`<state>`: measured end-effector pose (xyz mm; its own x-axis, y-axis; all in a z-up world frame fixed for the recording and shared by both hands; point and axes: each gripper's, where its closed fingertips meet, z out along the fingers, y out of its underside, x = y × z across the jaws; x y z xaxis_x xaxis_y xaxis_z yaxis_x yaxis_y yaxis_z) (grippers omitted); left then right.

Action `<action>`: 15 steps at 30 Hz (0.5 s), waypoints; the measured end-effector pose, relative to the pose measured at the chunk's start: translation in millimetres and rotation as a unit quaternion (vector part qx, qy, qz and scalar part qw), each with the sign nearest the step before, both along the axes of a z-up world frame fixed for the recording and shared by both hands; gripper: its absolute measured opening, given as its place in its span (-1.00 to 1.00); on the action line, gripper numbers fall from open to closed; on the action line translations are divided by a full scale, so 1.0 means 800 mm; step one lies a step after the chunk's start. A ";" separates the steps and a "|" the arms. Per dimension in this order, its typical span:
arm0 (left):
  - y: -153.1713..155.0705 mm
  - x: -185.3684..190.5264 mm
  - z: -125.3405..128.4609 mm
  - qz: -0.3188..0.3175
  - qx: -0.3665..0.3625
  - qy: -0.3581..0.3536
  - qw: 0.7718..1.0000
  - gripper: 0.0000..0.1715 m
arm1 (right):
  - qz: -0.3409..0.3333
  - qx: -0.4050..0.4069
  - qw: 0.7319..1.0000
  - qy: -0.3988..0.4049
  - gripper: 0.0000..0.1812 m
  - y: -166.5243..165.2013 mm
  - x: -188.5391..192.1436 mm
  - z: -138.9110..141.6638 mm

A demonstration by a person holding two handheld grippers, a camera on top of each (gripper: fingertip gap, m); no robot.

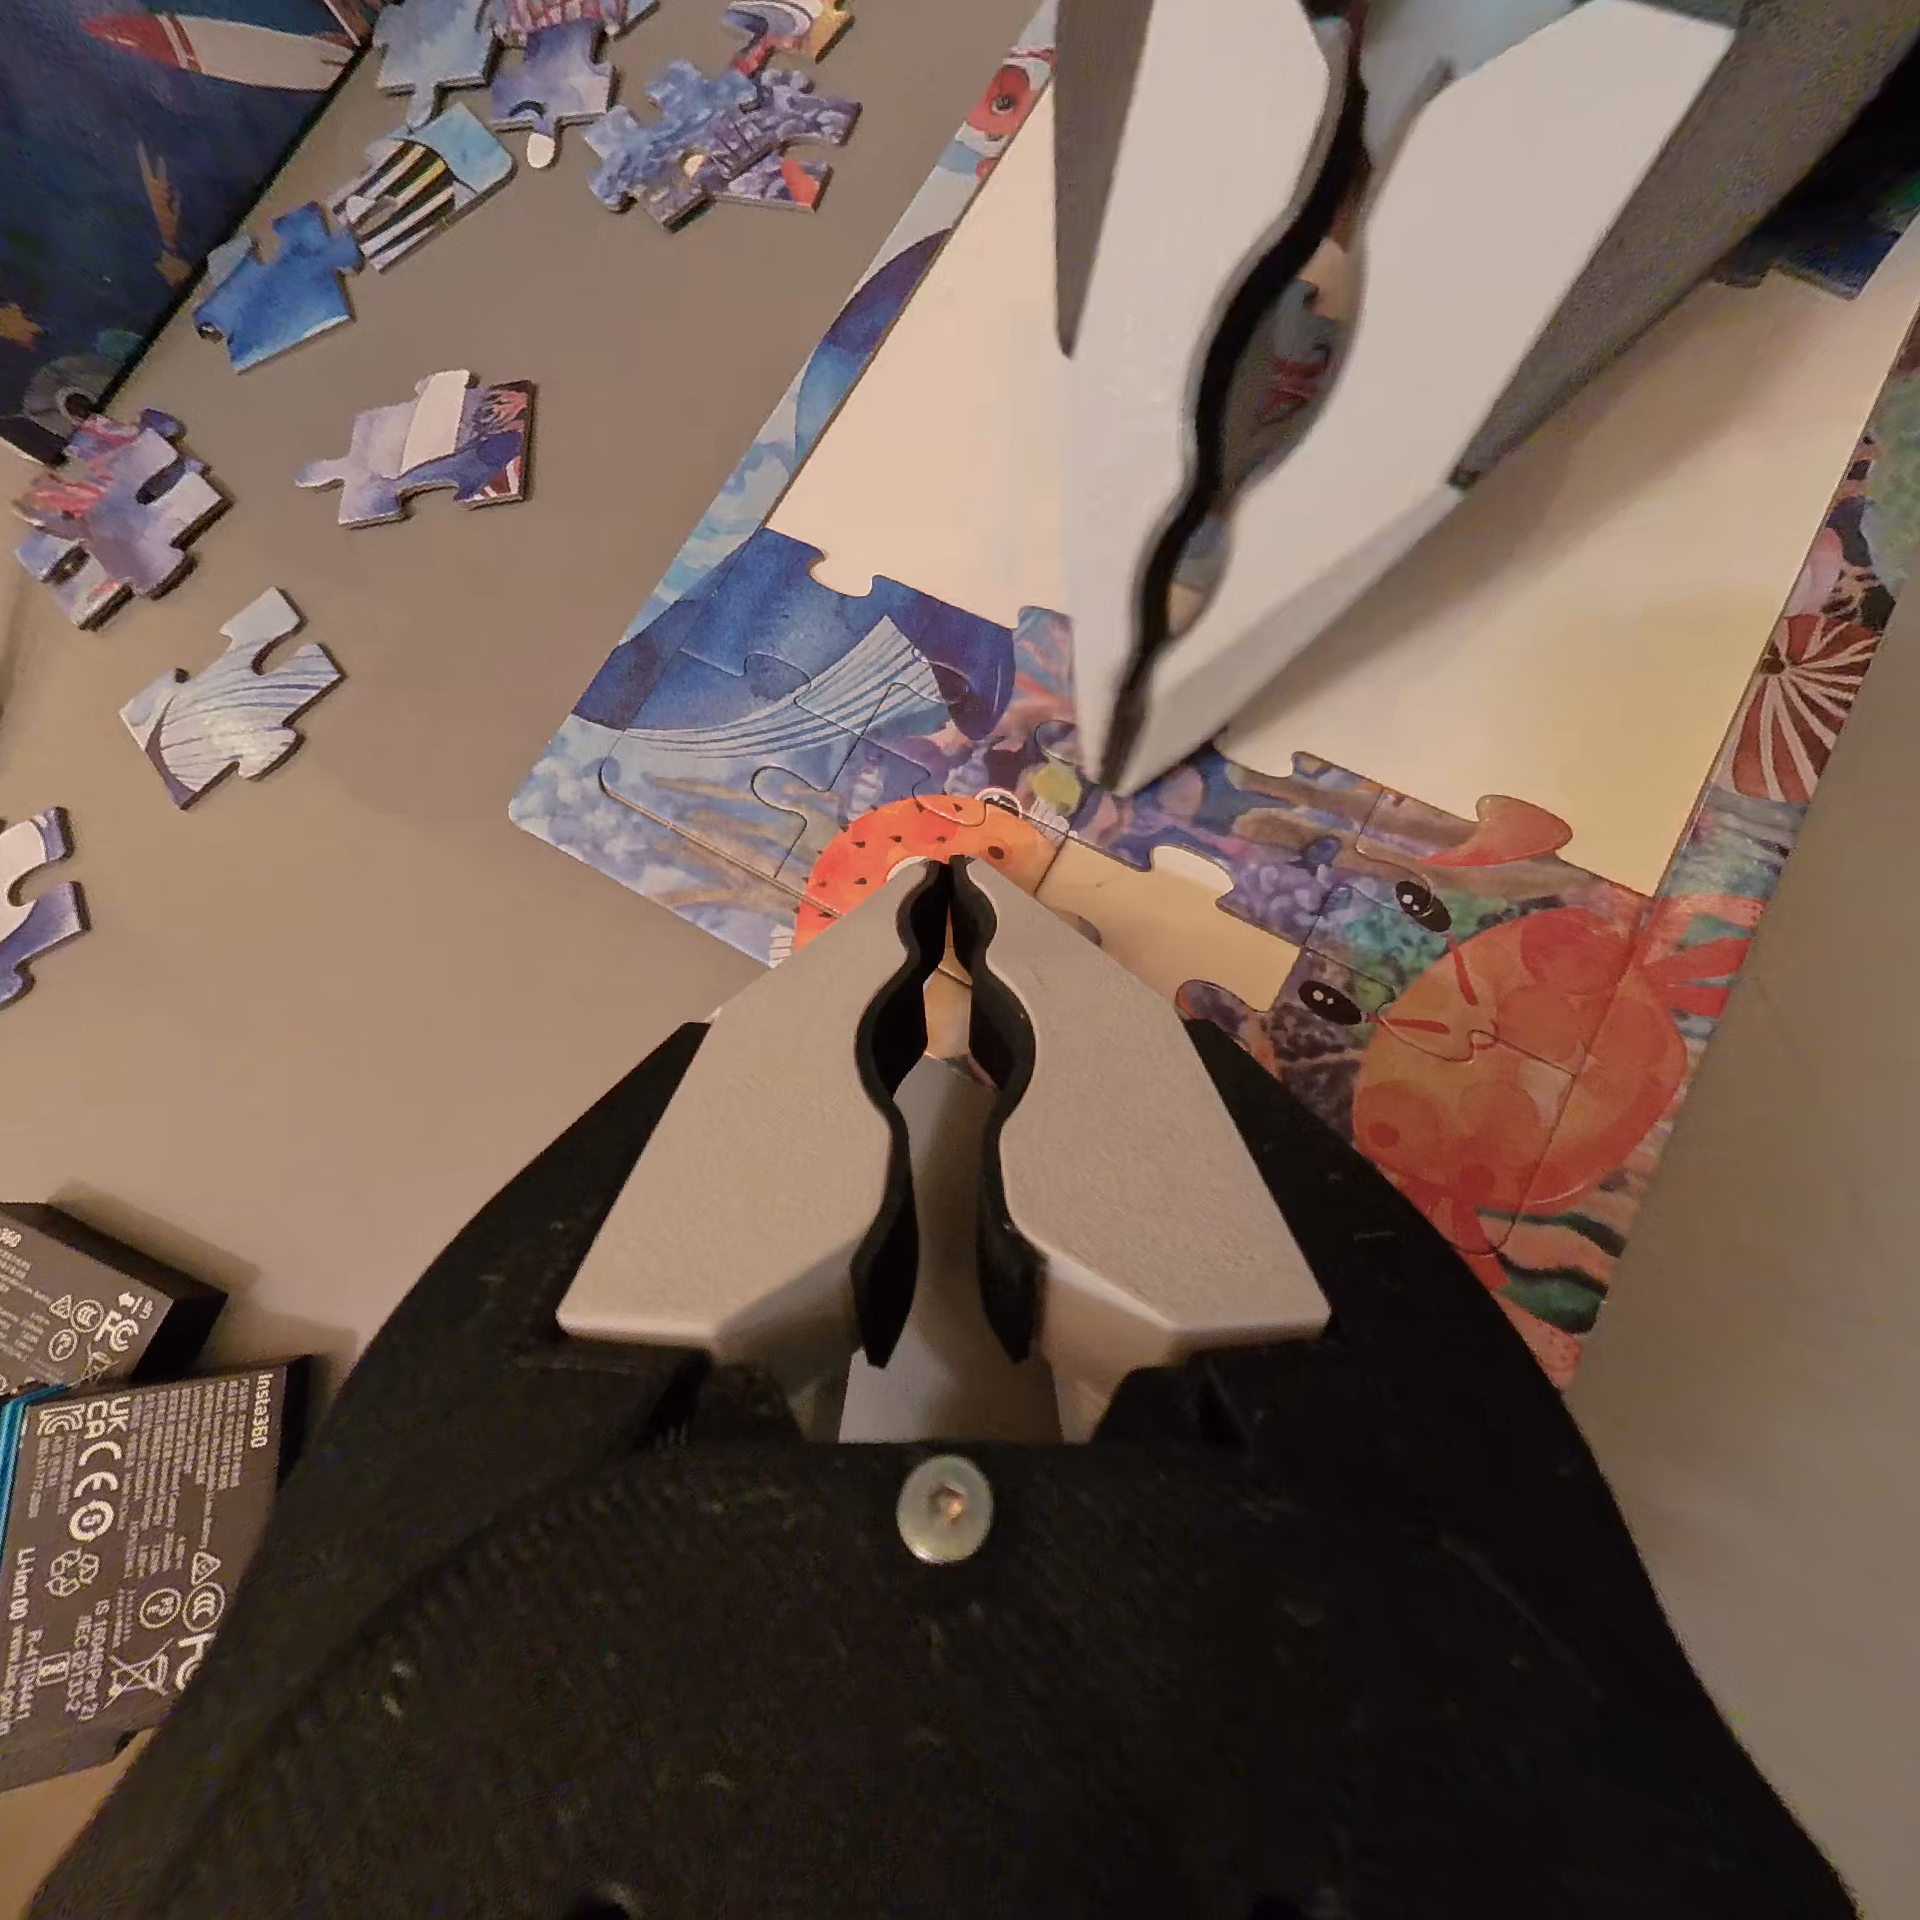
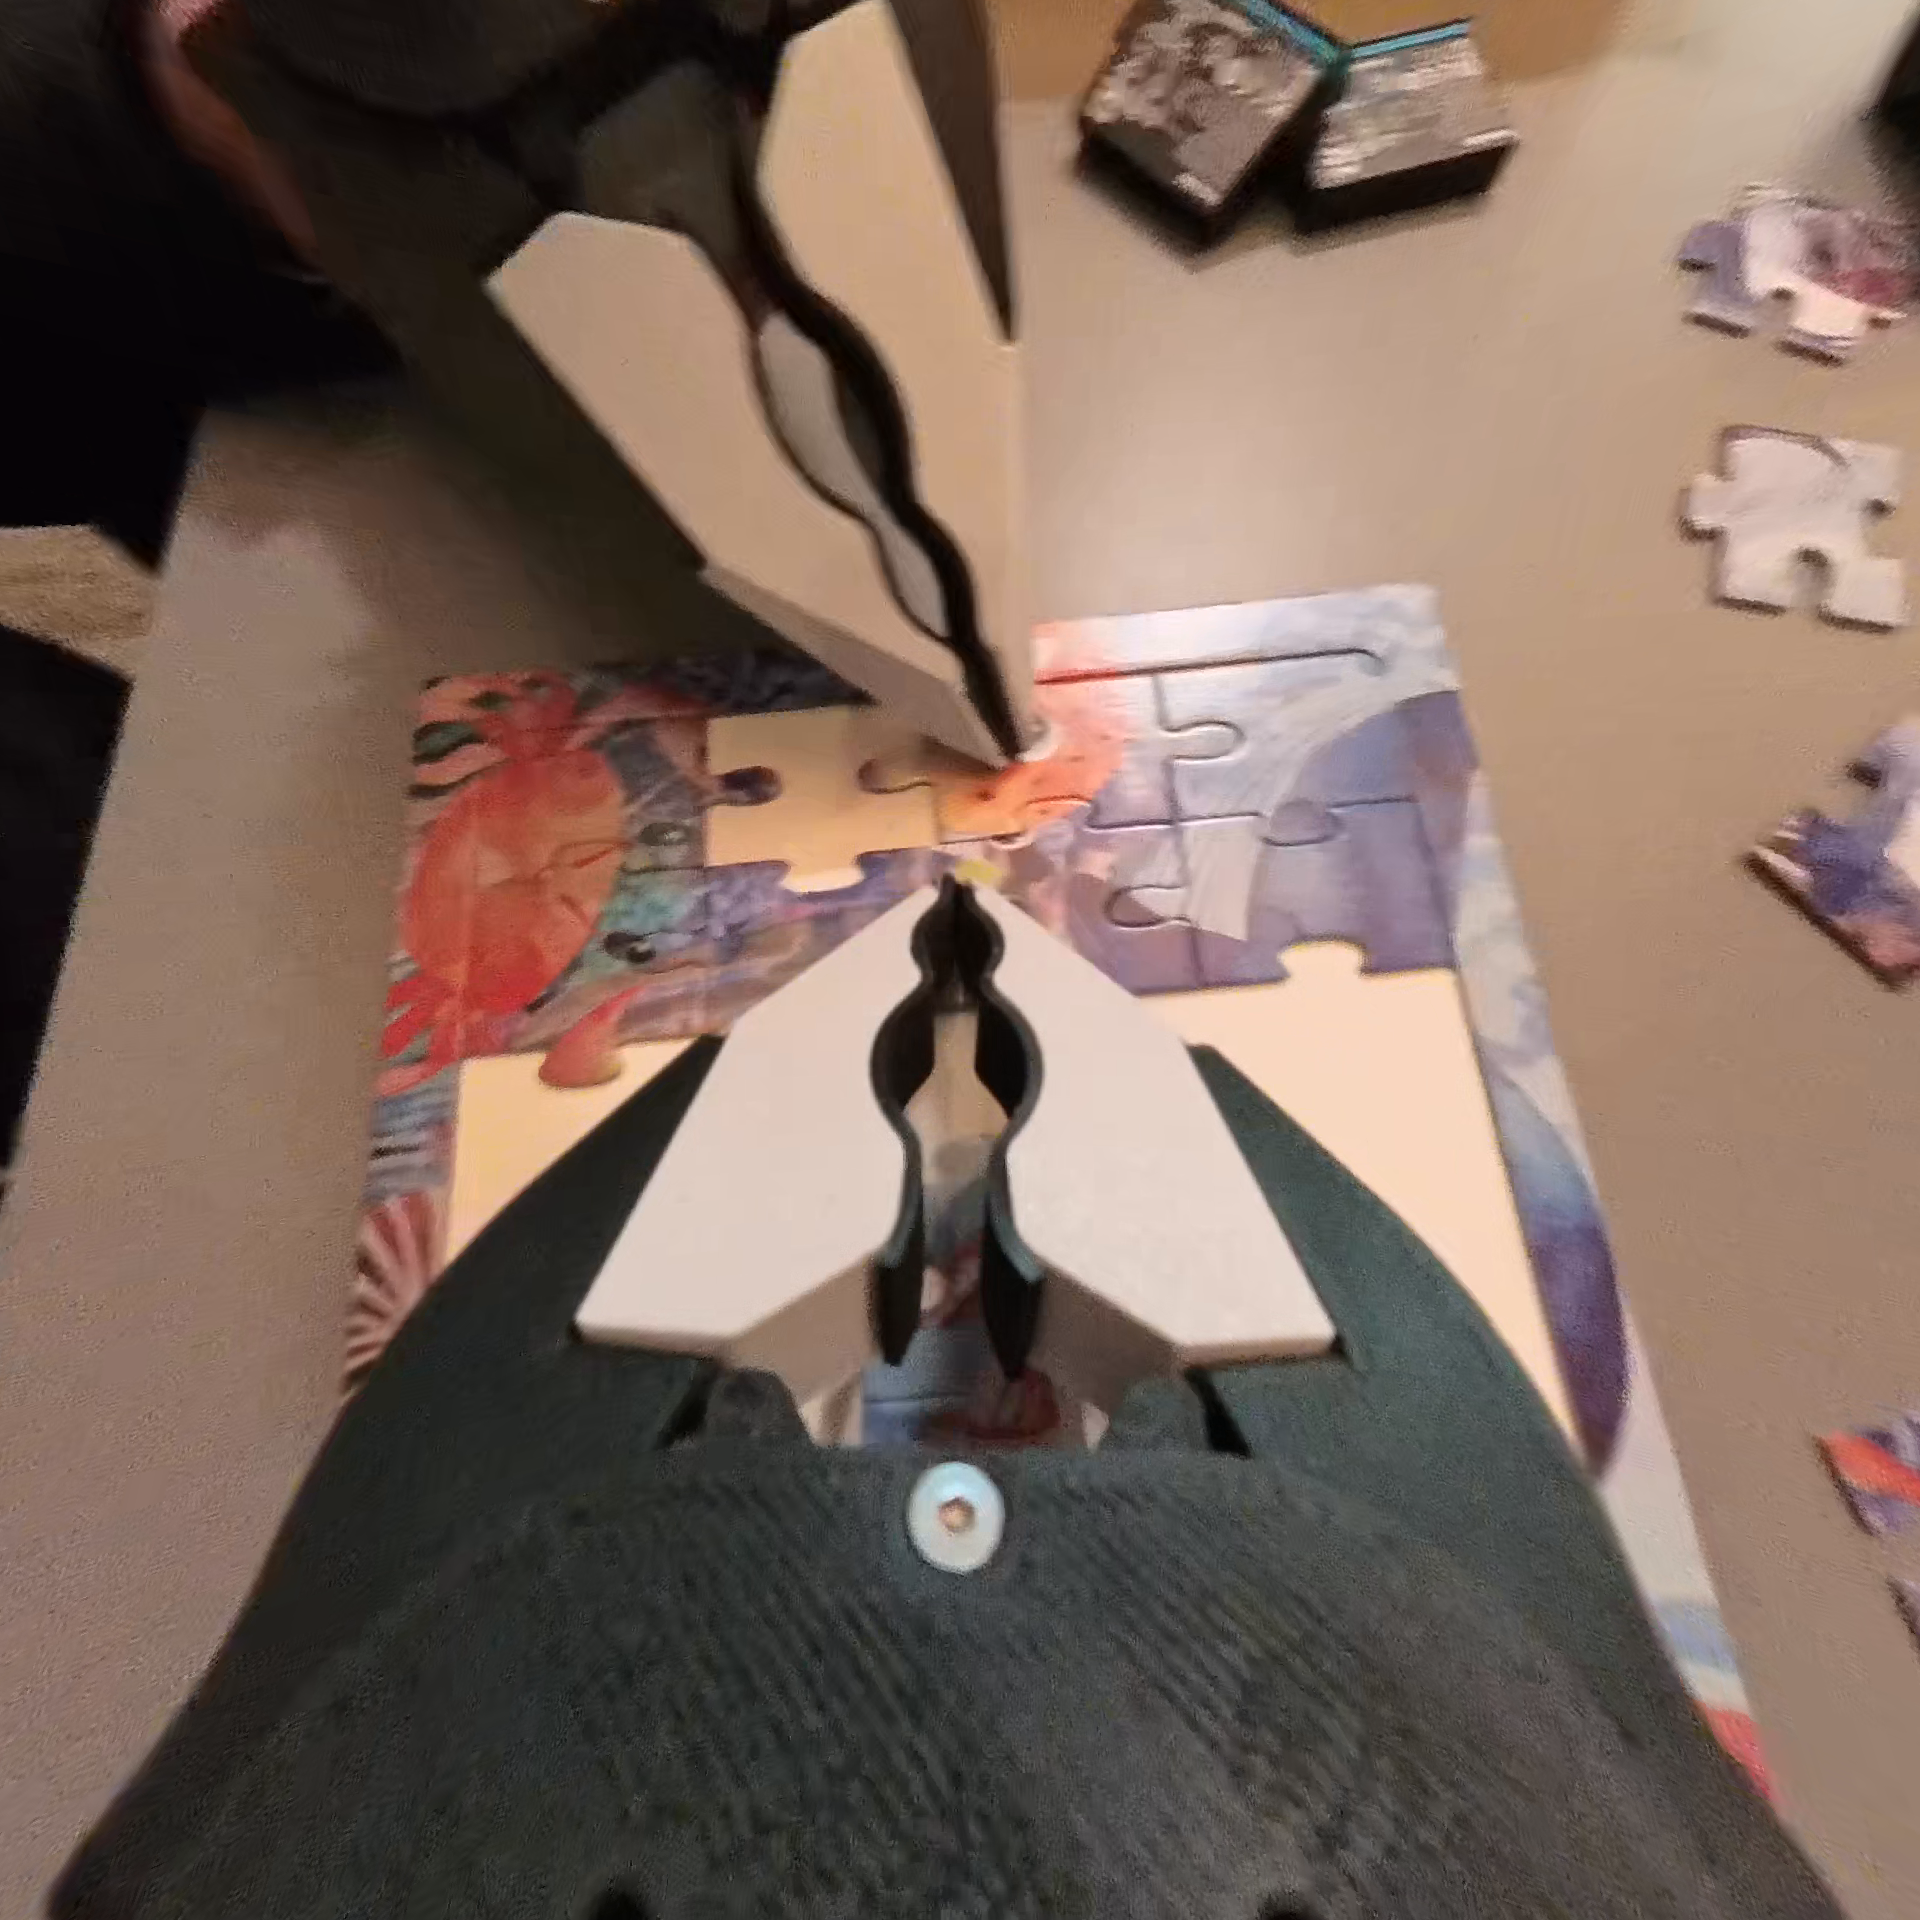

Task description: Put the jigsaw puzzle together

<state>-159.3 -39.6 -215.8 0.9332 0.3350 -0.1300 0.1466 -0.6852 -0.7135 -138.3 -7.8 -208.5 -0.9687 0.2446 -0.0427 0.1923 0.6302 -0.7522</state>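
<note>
Grey table (image 1: 416,935) carries the jigsaw puzzle tray (image 1: 935,436), partly filled along its near edge, with a blue whale section (image 1: 790,675) and an orange crab (image 1: 1507,1060) already in place. Both grippers meet over the orange fish piece (image 1: 914,831) between them. The left gripper (image 1: 951,873) has its jaws pressed together at the tips, holding nothing visible, and the right gripper (image 1: 1122,758) is likewise closed, tip touching the puzzle (its own view is blurred). Loose pieces (image 1: 249,696) lie scattered well apart to the side, and two black battery packs (image 1: 114,1475) sit near the table edge.
</note>
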 end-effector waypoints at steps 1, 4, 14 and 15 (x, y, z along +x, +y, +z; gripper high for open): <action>0.000 0.000 0.000 0.000 0.000 0.001 1.000 -1.00 | -0.036 0.007 0.999 0.020 -1.00 0.005 -0.017 0.000; 0.000 0.000 0.000 0.000 -0.002 0.004 1.000 -1.00 | -0.047 0.027 0.995 0.083 -1.00 0.010 -0.029 0.001; 0.000 0.000 0.000 0.000 -0.011 0.028 1.000 -1.00 | 0.061 0.018 0.998 -0.008 -1.00 0.008 0.033 -0.001; 0.000 0.000 0.000 0.000 -0.011 0.030 0.999 -1.00 | 0.038 0.029 0.999 0.004 -1.00 0.013 0.024 -0.002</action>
